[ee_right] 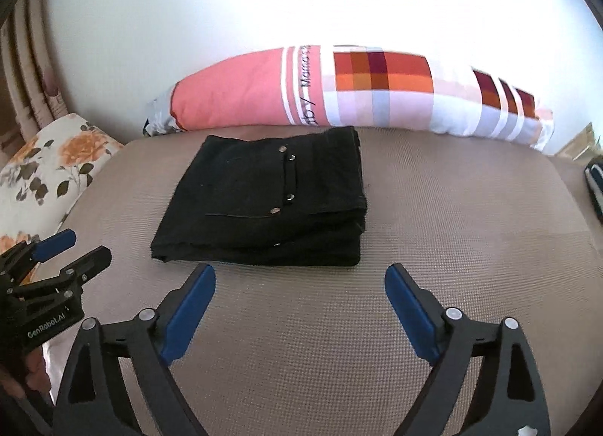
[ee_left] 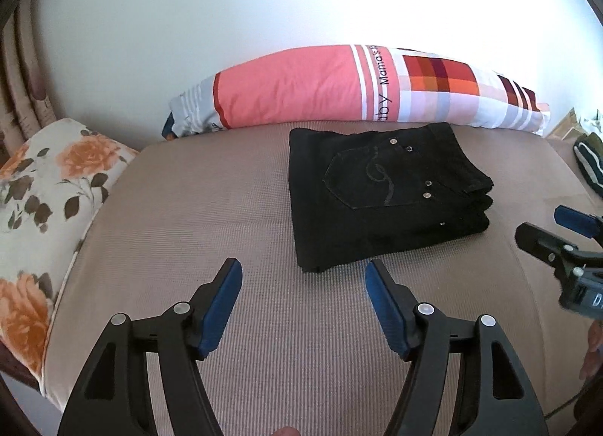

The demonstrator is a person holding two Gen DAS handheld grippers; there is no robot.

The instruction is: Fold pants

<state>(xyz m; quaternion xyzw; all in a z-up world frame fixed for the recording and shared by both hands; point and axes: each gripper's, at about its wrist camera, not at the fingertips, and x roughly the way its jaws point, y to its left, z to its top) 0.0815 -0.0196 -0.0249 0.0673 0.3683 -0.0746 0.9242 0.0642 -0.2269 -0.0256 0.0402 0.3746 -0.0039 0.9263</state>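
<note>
Black pants (ee_left: 384, 195), folded into compact stack, back pocket up, lying flat near pillow.

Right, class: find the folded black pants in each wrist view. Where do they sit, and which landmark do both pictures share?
Left wrist view: folded black pants lie right of centre on the beige mattress.
Right wrist view: the pants lie left of centre, just beyond the open jaws.
Shared landmark: the pink checked pillow behind them.
</note>
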